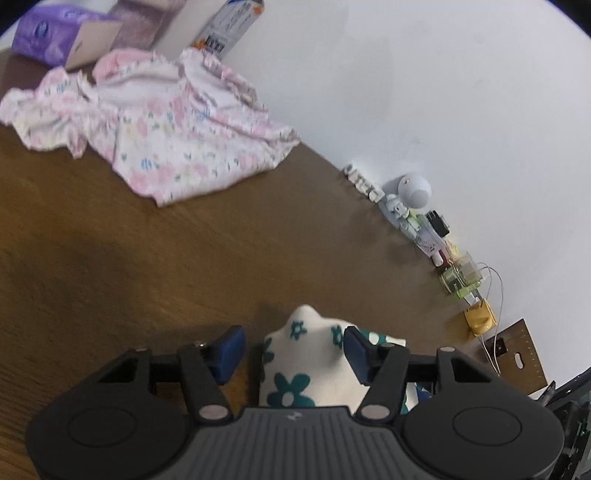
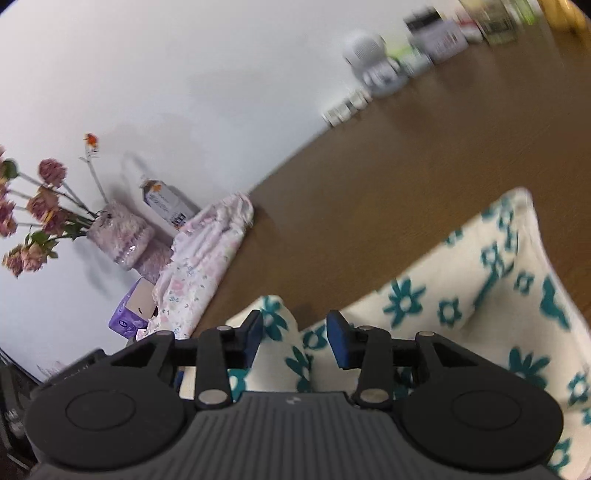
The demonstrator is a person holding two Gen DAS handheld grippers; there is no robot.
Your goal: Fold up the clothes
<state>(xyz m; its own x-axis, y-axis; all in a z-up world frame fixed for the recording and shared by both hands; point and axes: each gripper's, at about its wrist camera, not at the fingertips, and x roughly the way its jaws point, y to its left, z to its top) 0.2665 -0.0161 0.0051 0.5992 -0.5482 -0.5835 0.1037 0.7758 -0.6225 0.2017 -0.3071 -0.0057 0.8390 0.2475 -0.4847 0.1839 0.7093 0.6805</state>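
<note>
Both black two-finger grippers with blue pads stand part open over a brown wooden table [image 1: 129, 236]. Between the left gripper [image 1: 293, 347] jaws a hump of cream cloth with teal flowers [image 1: 299, 373] rises; the right pad seems to touch it, the left pad stands clear. The right gripper [image 2: 295, 339] straddles a raised fold of the same cloth, touching only at its left pad, if at all; neither clamps it.

Only the right wrist view shows how far that cloth spreads, to the near right across the table. A crumpled white garment with pink and blue flowers [image 1: 159, 125] lies far left. Behind it are a purple tissue pack [image 1: 44, 33] and a white carton [image 1: 229, 26], their printing too blurred to read. Only the right view shows dried pink flowers [image 2: 33, 210] in a fuzzy lilac vase [image 2: 122, 236]. Small trinkets [image 1: 410, 199] line the wall.
</note>
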